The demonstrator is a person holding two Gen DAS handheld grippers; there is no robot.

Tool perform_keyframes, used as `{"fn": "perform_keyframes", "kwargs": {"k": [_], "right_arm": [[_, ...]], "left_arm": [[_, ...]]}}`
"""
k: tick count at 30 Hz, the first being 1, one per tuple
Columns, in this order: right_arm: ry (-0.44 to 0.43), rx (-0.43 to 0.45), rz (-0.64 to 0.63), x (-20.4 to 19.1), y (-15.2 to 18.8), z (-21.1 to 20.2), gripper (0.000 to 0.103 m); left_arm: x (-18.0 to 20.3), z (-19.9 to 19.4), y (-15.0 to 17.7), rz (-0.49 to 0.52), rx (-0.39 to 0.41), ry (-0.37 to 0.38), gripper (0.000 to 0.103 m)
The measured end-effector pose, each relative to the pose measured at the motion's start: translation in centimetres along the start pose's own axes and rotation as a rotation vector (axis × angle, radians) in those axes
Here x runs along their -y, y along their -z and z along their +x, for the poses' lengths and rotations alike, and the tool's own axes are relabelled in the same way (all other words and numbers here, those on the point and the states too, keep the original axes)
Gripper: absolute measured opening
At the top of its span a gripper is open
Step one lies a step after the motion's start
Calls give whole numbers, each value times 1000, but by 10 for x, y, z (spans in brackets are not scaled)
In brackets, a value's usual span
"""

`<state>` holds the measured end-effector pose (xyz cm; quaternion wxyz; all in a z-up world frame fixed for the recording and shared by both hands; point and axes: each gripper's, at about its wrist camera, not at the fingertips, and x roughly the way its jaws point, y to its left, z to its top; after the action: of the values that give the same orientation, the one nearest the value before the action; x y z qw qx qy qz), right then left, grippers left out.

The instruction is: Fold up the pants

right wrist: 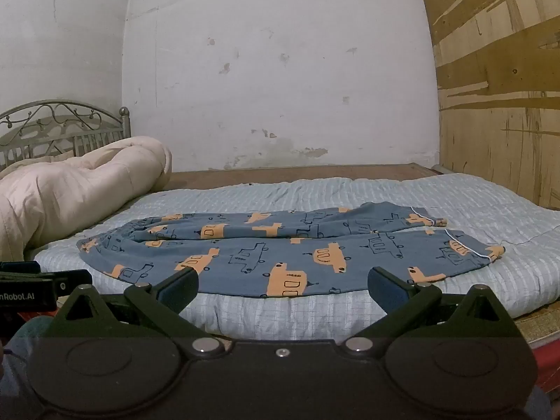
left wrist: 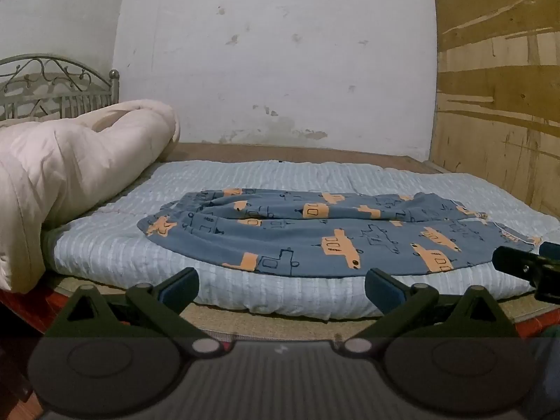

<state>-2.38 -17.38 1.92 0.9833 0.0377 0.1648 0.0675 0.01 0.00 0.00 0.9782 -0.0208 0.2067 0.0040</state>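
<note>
While spread flat along the mattress's point(right wrist: 280, 318) near edge, pants point(right wrist: 280, 255) run lengthwise left to right, waistband left, cuffs right; left gripper point(left wrist: 281, 288) and right gripper point(right wrist: 283, 287) wide open, empty, just short of near hem.

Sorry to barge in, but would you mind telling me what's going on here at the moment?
A person holding a claw in each hand is about to fold the pants, blue with orange cars. The pants lie spread out lengthwise on the quilt, waistband to the left, cuffs to the right, and not yet folded. The left claw and the right claw are both open at the near edge of the bed, touching nothing. A duvet is bundled up at the left.
</note>
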Motion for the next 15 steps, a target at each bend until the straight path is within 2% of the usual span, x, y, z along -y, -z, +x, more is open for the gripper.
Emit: {"fn": "perform_keyframes", "kwargs": {"k": [15], "right_arm": [[0,-4,0,0,1,0,102]], "left_arm": [[0,0,0,6,0,-8,102]]}}
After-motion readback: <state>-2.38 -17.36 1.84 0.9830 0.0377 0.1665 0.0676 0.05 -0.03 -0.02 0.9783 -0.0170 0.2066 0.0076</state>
